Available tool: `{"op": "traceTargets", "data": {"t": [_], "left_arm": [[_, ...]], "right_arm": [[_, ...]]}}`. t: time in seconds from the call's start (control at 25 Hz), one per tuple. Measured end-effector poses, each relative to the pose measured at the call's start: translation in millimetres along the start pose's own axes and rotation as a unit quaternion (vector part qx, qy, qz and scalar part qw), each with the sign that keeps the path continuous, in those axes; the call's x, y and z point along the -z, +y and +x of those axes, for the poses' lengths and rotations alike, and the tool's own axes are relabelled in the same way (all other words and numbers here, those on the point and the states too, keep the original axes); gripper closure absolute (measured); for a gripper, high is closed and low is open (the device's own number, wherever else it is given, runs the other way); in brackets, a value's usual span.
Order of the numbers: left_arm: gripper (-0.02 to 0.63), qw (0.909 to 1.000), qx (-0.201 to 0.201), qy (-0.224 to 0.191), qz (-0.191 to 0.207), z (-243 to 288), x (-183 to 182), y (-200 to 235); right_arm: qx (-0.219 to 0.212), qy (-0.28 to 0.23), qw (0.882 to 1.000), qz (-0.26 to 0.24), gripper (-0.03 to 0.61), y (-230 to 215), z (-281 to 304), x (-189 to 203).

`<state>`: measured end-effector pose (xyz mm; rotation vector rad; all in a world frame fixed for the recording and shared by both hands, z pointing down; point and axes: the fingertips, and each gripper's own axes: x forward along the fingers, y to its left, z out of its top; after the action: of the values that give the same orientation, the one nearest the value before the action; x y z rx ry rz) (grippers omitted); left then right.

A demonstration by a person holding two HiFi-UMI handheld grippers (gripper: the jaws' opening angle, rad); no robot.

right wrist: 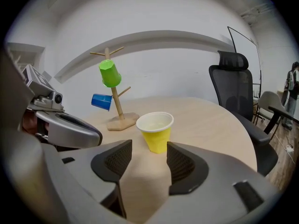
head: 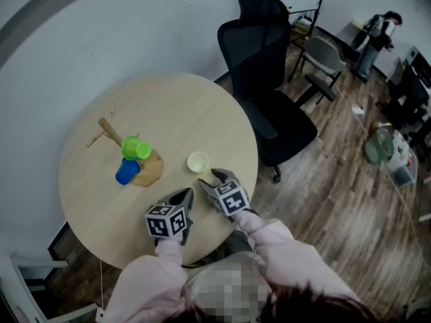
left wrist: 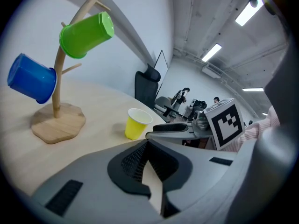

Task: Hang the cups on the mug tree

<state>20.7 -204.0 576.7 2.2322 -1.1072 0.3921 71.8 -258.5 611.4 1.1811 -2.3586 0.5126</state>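
Round table (head: 175, 113): our right gripper (right wrist: 149, 164) spread wide before the yellow cup (right wrist: 156, 132).
We judge it light and crushable, so pinch its rim gently; left gripper (left wrist: 148, 164) pressed together, empty.

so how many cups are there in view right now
3. A green cup hangs high on the mug tree, a blue cup hangs on a lower branch, and a yellow cup stands upright on the table just ahead of the right gripper. None seems hidden.
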Motion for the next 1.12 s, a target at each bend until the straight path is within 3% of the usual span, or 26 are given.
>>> {"op": "traceTargets", "data": {"t": [0.56,1.12], "left_arm": [[0.614,0.9975,-0.061,-0.006,-0.035,15,-4,3],[0.614,0.9918,-0.107,-0.016,-0.068,31,-5,14]], "right_arm": [[-0.052,0.023,0.998,-0.033,0.223,-14,23,2],[-0.119,0.006,0.991,-0.063,0.196,-10,48,-12]]}}
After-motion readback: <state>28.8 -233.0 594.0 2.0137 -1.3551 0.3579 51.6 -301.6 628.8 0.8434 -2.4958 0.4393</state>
